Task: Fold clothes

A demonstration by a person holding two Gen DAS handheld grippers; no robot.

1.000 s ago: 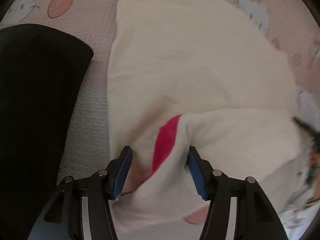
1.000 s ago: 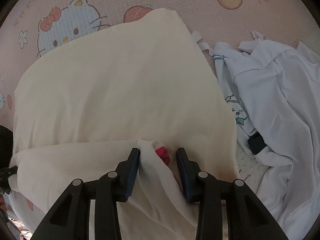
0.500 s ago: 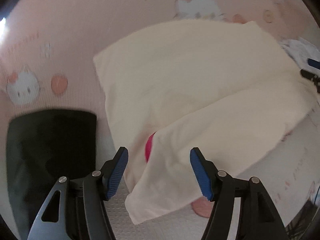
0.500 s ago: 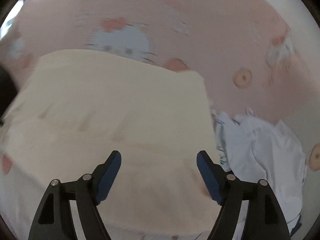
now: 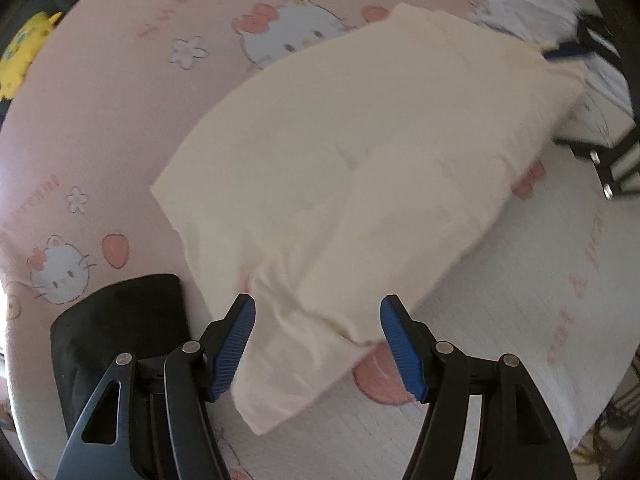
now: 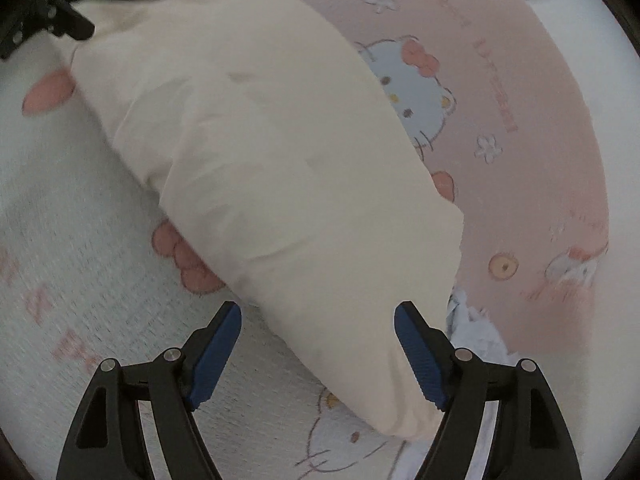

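A cream garment (image 5: 360,168) lies folded in a long slab on the pink and white cartoon-print mat (image 5: 140,128). My left gripper (image 5: 318,344) hovers open over its near end, and the cloth lies below the pads without touching them. In the right wrist view the same cream garment (image 6: 280,160) runs diagonally. My right gripper (image 6: 318,344) stands open above its other end, with nothing pressed between the fingers. Each gripper shows at the far edge of the other's view.
A folded black garment (image 5: 120,340) lies just left of my left gripper. A pile of white clothes (image 5: 532,12) sits beyond the cream garment's far end and shows as pale cloth (image 6: 472,328) by my right gripper. A yellow plush toy (image 5: 24,44) lies at the mat's edge.
Both grippers let go of the cream fold, opened wider, rolled and drew back. The red patch is now covered and the garment lies folded over.
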